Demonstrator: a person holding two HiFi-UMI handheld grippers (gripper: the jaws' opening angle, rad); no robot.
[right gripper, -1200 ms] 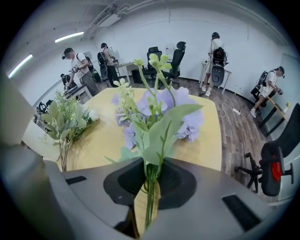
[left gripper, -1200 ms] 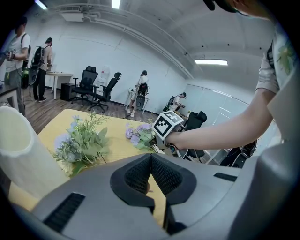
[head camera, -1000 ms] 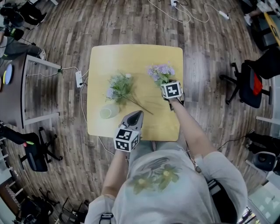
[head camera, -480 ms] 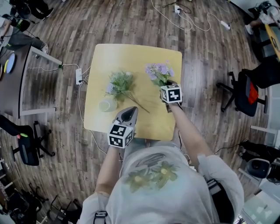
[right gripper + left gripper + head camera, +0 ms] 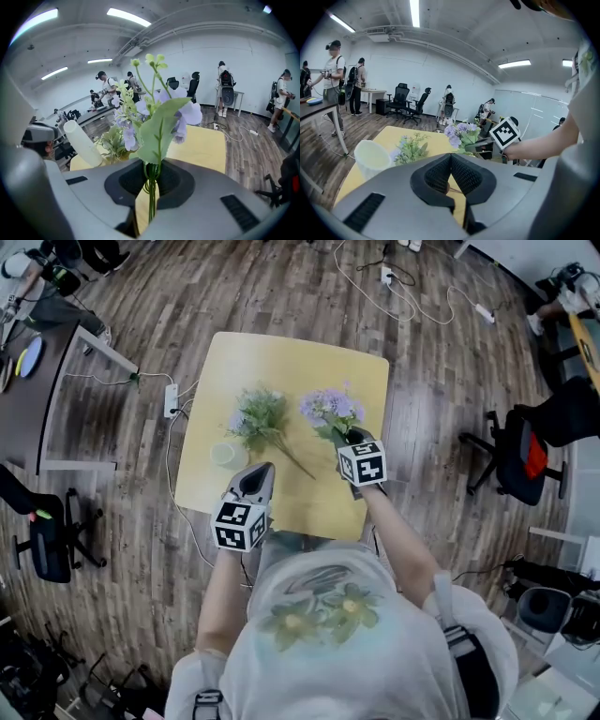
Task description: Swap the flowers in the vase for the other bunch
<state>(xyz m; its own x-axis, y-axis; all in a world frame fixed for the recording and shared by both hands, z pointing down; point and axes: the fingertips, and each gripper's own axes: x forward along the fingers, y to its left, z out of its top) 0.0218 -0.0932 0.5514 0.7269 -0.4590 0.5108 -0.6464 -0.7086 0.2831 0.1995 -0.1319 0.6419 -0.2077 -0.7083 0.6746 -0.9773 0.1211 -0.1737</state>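
Observation:
My right gripper (image 5: 348, 437) is shut on the green stems (image 5: 151, 190) of the purple bunch (image 5: 326, 409), which it holds up above the right half of the yellow table (image 5: 281, 357). The blooms (image 5: 161, 110) stand upright just past the jaws. The other bunch (image 5: 259, 418), green with small pale flowers, lies on the table left of centre. Beside it stands the pale empty vase (image 5: 225, 455), also seen in the left gripper view (image 5: 372, 157). My left gripper (image 5: 262, 470) hangs over the table's near edge, shut with nothing in it, its pads (image 5: 450, 171) meeting.
Wooden floor surrounds the small table, with a power strip and cables (image 5: 171, 401) at its left. An office chair (image 5: 525, 446) stands at the right and a desk (image 5: 37, 381) at the left. People with backpacks (image 5: 335, 75) stand by far desks.
My right gripper has lifted the purple bunch and carried it a little left. My left gripper has also risen and drifted left along the near edge. The lying bunch and vase stay put.

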